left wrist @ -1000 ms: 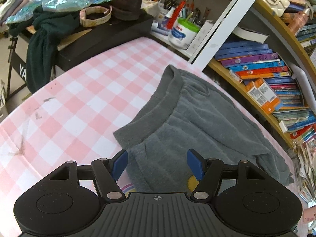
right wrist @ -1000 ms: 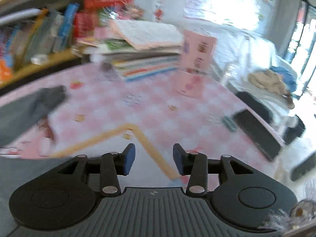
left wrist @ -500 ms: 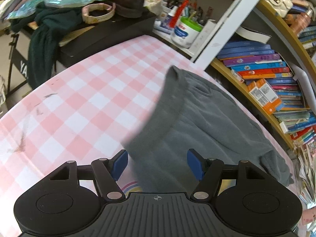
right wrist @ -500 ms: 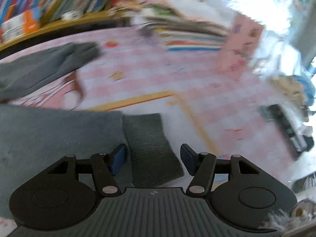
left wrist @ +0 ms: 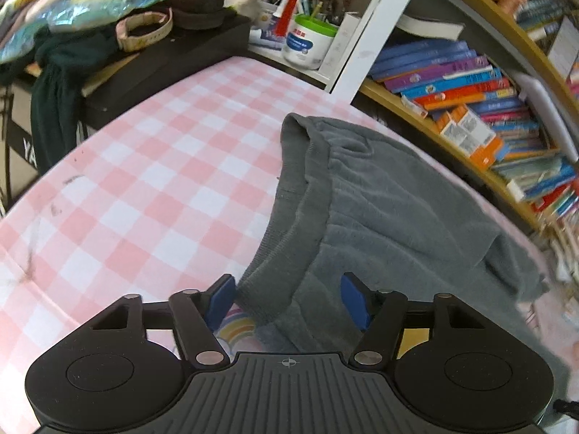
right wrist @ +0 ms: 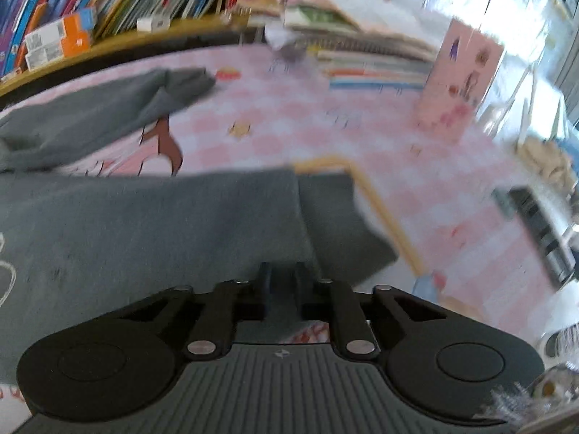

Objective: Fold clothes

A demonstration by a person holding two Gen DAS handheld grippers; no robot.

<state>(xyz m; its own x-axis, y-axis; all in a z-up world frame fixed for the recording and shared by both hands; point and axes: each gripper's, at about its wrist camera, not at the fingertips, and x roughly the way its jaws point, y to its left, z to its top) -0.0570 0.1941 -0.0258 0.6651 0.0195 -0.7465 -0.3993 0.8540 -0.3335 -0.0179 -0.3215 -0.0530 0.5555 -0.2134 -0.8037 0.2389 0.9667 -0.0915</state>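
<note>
Though blurred in the right wrist view, right gripper (right wrist: 282, 282) jaws apparently clenched on a sleeve cuff (right wrist: 336, 213) of the grey sweater (left wrist: 380, 209). Left gripper (left wrist: 287, 298) jaws spread wide, straddling the ribbed hem (left wrist: 286, 217), gripping nothing. Beyond, sweater lying rumpled across the pink checked worktop (left wrist: 144, 188), near the bookshelf (left wrist: 470, 108). Not yet a neat fold; sleeves and body left to bring in.

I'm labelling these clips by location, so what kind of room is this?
Probably a cluttered home study or child's room. Crowded bookshelves line the wall, a pot of pens stands nearby, and a grey sweater lies on a table with a pink checked tablecloth.
</note>
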